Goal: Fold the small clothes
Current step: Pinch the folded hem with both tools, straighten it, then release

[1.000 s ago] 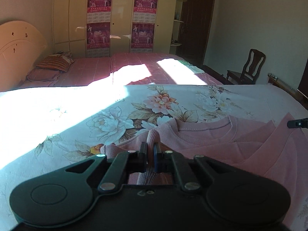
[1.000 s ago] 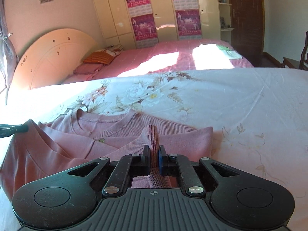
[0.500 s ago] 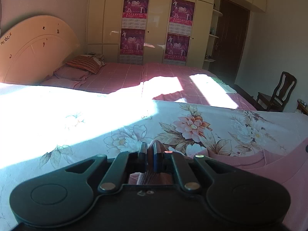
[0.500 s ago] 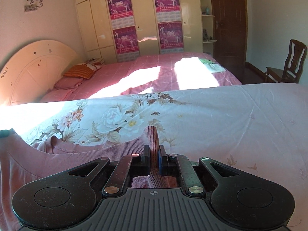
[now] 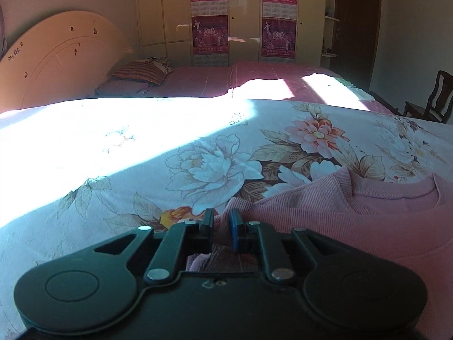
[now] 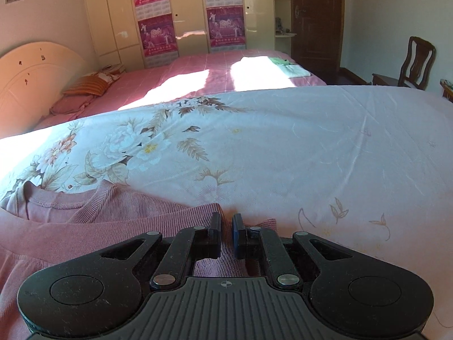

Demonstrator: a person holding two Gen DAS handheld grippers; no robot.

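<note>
A pink sweatshirt (image 5: 339, 221) lies on the floral bedspread (image 5: 198, 170), its ribbed hem folded up close to the collar. My left gripper (image 5: 222, 221) sits low over the hem's left corner. Its jaws are opening, and the ribbed cloth lies loosely between them. In the right wrist view the same sweatshirt (image 6: 99, 226) spreads out to the left. My right gripper (image 6: 226, 226) is shut on the hem's right corner, down at the bedspread (image 6: 311, 141). The lower body of the garment is hidden under both tools.
Beyond this bed stands a second bed with a pink sheet (image 6: 198, 76), pillows (image 5: 141, 73) and a cream headboard (image 5: 56, 65). A folded light cloth (image 6: 288, 68) lies on it. A wardrobe with posters (image 6: 192, 14) and a wooden chair (image 6: 416, 62) stand further back.
Both grippers carried the ribbed hem forward and down to near the collar. The pinched cloth that stood up now lies flat. The left jaws have parted a little.
</note>
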